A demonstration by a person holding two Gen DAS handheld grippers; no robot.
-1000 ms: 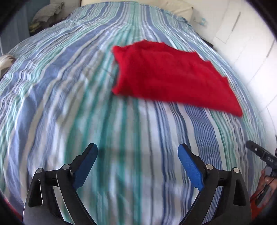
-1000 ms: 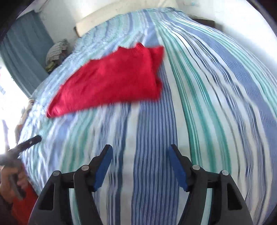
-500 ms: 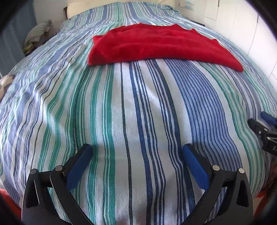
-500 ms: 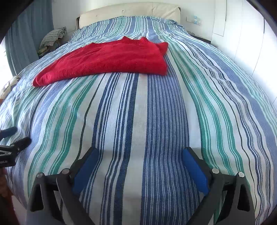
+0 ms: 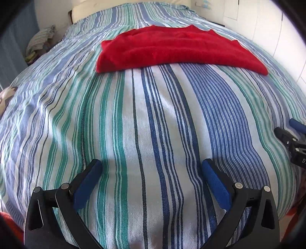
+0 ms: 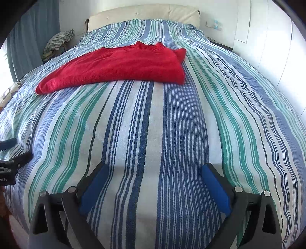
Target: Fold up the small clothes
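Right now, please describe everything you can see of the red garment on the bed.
The red garment is a fuzzy knitted top, apparently a sweater, with a ribbed neckline at its far edge. It lies folded and flat, in layers, on the striped bedcover, toward the headboard end. Only the bedcover touches it. Both grippers, the left gripper and the right gripper, are open and well short of it.

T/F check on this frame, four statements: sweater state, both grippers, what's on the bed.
1. The red sweater lies folded on the striped bedspread. True.
2. The left gripper is shut on the sweater. False: its jaws are open, with only bedspread between them.
3. The right gripper is open and holds nothing. True.
4. The sweater hangs off the foot of the bed. False: it lies on top, towards the cream headboard.
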